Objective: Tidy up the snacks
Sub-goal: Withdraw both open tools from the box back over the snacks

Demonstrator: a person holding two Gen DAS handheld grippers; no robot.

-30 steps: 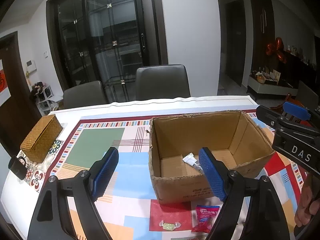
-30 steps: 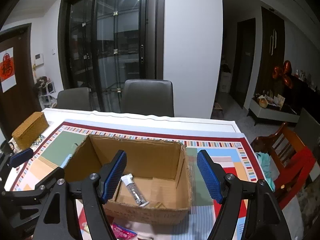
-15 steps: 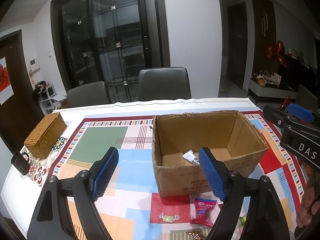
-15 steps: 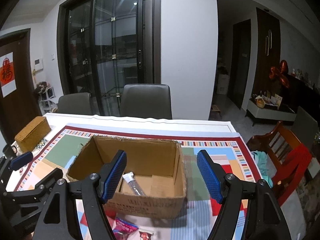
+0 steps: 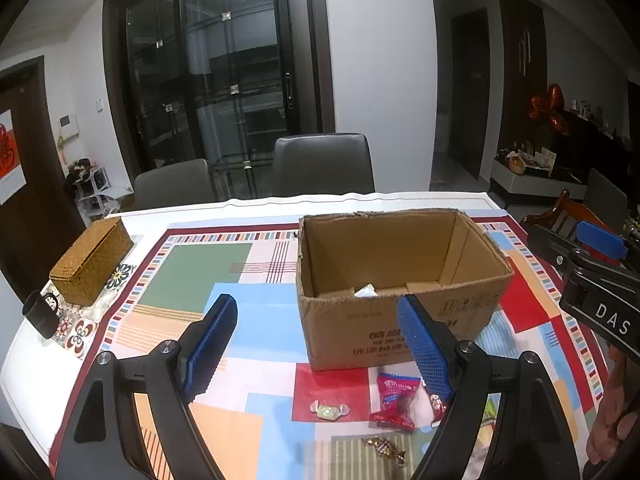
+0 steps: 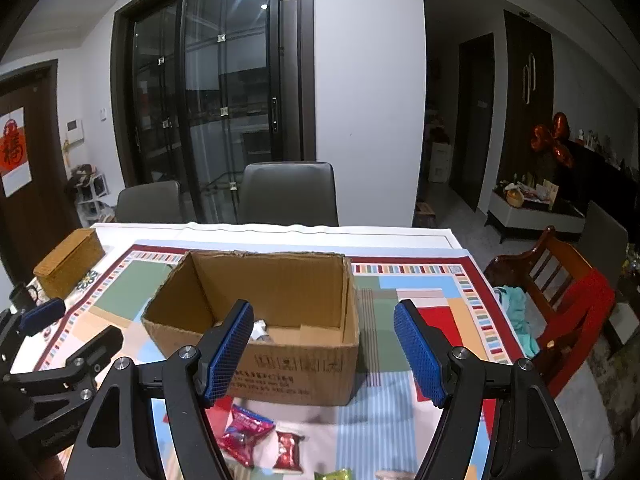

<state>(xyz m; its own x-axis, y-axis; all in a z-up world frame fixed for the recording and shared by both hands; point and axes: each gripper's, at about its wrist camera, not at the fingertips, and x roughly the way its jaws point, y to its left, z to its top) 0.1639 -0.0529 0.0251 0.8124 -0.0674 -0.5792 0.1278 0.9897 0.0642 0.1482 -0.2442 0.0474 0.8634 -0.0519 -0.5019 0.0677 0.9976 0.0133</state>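
Observation:
An open cardboard box [image 5: 400, 276] [image 6: 256, 320] stands on the colourful tablecloth; a white packet [image 5: 366, 291] lies inside it. In front of the box lie loose snacks: a red packet [image 5: 394, 400] [image 6: 244, 434], a pale wrapped candy [image 5: 330, 409], a gold wrapped candy [image 5: 384, 448], a small red packet [image 6: 289, 453] and a green packet [image 6: 334, 475]. My left gripper [image 5: 316, 346] hovers open and empty before the box's left front corner. My right gripper [image 6: 324, 352] is open and empty too, before the box's right front.
A woven box [image 5: 92, 266] and a black mug [image 5: 40, 316] sit at the table's left edge. Two grey chairs [image 5: 324, 164] stand behind the table, a red wooden chair [image 6: 560, 300] at its right. A hand [image 5: 612, 420] holds the right gripper.
Both grippers have drawn back from the box toward the near side of the table, so more snacks in front of the box show. Both stay open.

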